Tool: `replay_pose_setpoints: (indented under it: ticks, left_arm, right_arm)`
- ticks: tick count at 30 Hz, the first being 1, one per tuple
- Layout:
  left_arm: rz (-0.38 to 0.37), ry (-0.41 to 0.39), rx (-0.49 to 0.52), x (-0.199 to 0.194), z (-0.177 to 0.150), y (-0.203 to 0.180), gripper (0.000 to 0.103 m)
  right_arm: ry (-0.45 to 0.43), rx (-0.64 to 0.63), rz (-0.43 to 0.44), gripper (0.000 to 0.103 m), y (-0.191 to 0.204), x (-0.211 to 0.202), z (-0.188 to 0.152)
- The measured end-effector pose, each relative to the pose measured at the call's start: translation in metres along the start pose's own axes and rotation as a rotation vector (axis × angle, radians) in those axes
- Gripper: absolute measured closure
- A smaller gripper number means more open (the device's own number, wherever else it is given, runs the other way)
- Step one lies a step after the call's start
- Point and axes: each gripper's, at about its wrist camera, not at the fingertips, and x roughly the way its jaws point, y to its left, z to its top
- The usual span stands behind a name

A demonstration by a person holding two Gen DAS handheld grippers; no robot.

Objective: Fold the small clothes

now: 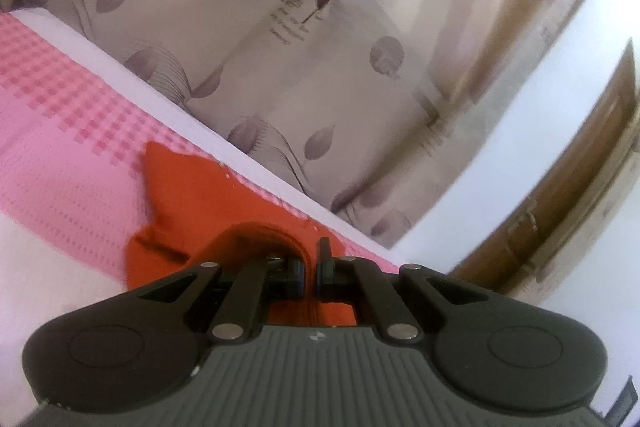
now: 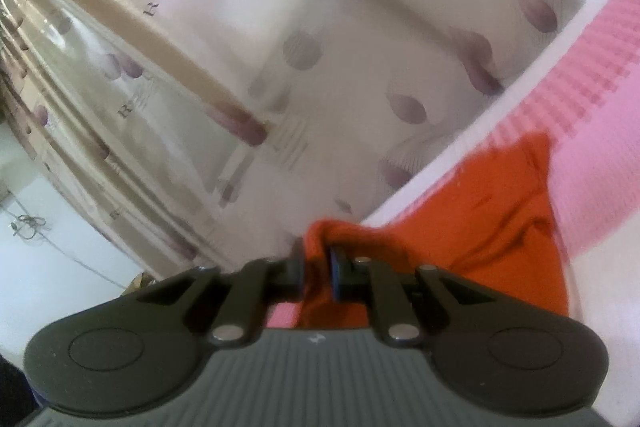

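Both grippers, left gripper [image 1: 308, 273] and right gripper [image 2: 316, 269], are clenched on the small orange knit garment [image 2: 472, 227], lifted over the pink checked bedspread [image 1: 60, 147]; at twelve o'clock, a thin pinch could slip, spoiling the fold.

Matt orange cloth garment [image 1: 188, 195], glossy beige curtain [image 1: 320, 47]
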Motion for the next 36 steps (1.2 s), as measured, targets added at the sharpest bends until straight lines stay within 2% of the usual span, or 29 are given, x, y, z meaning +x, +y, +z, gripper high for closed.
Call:
replay_pose_setpoints:
  ticks: [13,21,25,27,29,30,32,33,34,35,36]
  left_arm:
    - [0.117,-0.041,-0.039,0.095,0.024,0.038,0.099]
    - [0.179,-0.013,-0.028,0.143,0.03,0.06,0.099]
    - [0.193,0.01,-0.038,0.158,0.03,0.069,0.099]
    - [0.204,0.01,-0.041,0.161,0.028,0.073,0.099]
    - [0.204,0.017,-0.056,0.164,0.026,0.079,0.094]
    - [0.201,0.018,-0.062,0.166,0.026,0.081,0.089]
    - [0.188,0.007,-0.065,0.165,0.024,0.083,0.065]
    - [0.175,-0.002,-0.067,0.164,0.024,0.084,0.035]
    - [0.162,-0.024,-0.072,0.16,0.023,0.084,0.01]
    - [0.15,-0.063,-0.081,0.155,0.023,0.084,0.003]
    - [0.149,-0.099,-0.085,0.15,0.023,0.083,0.001]
  right_arm:
    - [-0.021,0.105,-0.109,0.091,-0.073,0.079,0.039]
    - [-0.045,0.142,-0.166,0.091,-0.105,0.107,0.051]
    - [-0.029,0.096,-0.206,0.091,-0.107,0.113,0.051]
    - [0.018,0.035,-0.233,0.091,-0.103,0.115,0.05]
    - [0.067,-0.054,-0.292,0.091,-0.095,0.121,0.05]
    - [0.099,-0.119,-0.322,0.091,-0.09,0.125,0.05]
    - [0.186,-0.228,-0.356,0.091,-0.081,0.138,0.048]
    - [0.221,-0.291,-0.389,0.09,-0.076,0.145,0.046]
    - [0.244,-0.346,-0.415,0.089,-0.073,0.152,0.044]
    - [0.274,-0.402,-0.438,0.088,-0.07,0.16,0.041]
    - [0.309,-0.447,-0.458,0.085,-0.068,0.169,0.039]
